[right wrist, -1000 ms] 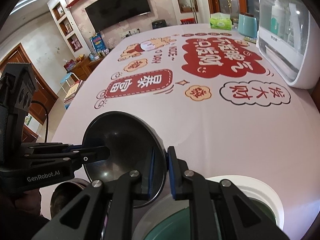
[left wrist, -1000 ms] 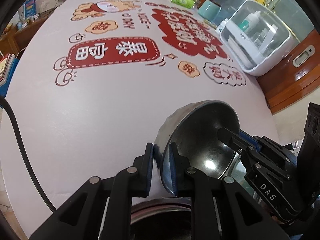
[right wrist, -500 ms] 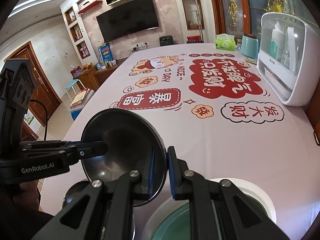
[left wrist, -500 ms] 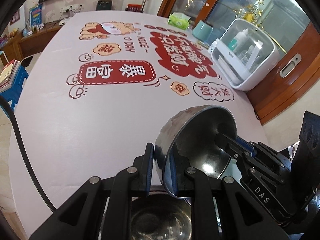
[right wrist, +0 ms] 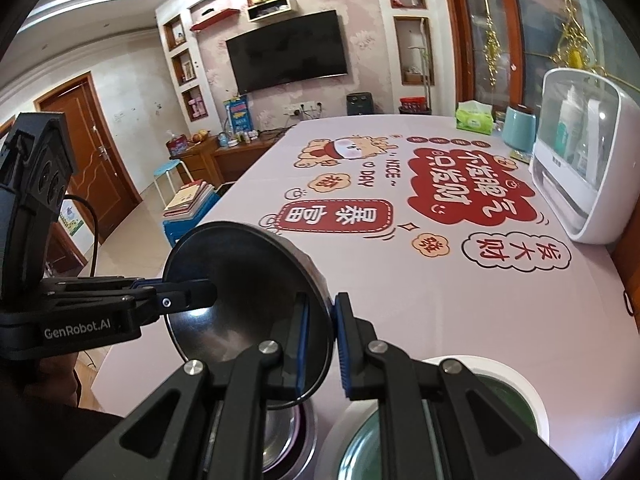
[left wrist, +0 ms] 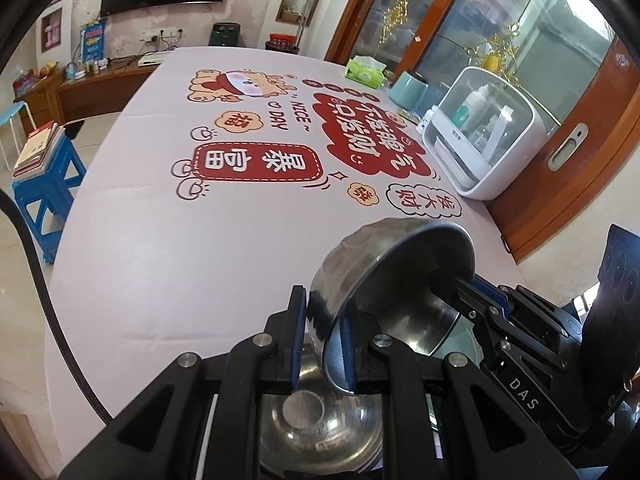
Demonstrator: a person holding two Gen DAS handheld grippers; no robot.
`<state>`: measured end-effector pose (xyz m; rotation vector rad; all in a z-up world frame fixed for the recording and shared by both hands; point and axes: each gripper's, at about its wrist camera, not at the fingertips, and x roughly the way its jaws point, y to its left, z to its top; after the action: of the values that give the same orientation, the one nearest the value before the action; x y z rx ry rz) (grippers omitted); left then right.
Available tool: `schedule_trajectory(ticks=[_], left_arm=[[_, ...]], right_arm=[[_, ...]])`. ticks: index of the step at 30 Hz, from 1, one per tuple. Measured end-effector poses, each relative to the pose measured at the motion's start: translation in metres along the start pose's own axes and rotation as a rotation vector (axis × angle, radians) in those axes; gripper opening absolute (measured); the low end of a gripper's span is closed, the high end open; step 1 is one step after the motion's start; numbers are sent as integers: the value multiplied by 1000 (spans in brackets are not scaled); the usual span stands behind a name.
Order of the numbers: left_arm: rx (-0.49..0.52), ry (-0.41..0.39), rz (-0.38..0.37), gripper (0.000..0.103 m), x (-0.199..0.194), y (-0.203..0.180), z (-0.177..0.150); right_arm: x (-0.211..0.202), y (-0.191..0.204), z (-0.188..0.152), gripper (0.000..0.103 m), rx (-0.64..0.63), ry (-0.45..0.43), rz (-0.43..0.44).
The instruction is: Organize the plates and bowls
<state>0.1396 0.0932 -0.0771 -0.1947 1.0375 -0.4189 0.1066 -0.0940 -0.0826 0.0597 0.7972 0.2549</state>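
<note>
A steel bowl is held tilted in the air above the table's near edge, gripped on opposite rims by both grippers. My left gripper is shut on its rim; it also shows in the right wrist view. My right gripper is shut on the other rim of the bowl; it also shows in the left wrist view. A second steel bowl sits on the table directly below. A white plate with a green centre lies at the near right.
The table has a pink cloth with red printed signs. A white storage box, a teal canister and a green tissue pack stand along the right and far side. A blue stool with books is left of the table.
Both grippers have raised the steel bowl and tilted up, so more of the room shows. The second bowl on the table below has come into view.
</note>
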Motion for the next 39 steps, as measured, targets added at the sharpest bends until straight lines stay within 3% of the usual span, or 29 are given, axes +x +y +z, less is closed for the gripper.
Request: schedule_trajectory(ticks=[12, 27, 36, 39], left_arm=[[-24, -2, 16, 14, -23, 4, -27], [-49, 120, 35, 14, -16, 14, -64], [-51, 145, 43, 14, -13, 19, -65], [-56, 138, 41, 15, -13, 21, -62]], right_arm=[[-18, 23, -19, 13, -29, 19, 18], [-16, 38, -57, 15, -11, 132, 19], [-16, 44, -60, 15, -15, 150, 17], [-17, 44, -58, 20, -20, 144, 13]])
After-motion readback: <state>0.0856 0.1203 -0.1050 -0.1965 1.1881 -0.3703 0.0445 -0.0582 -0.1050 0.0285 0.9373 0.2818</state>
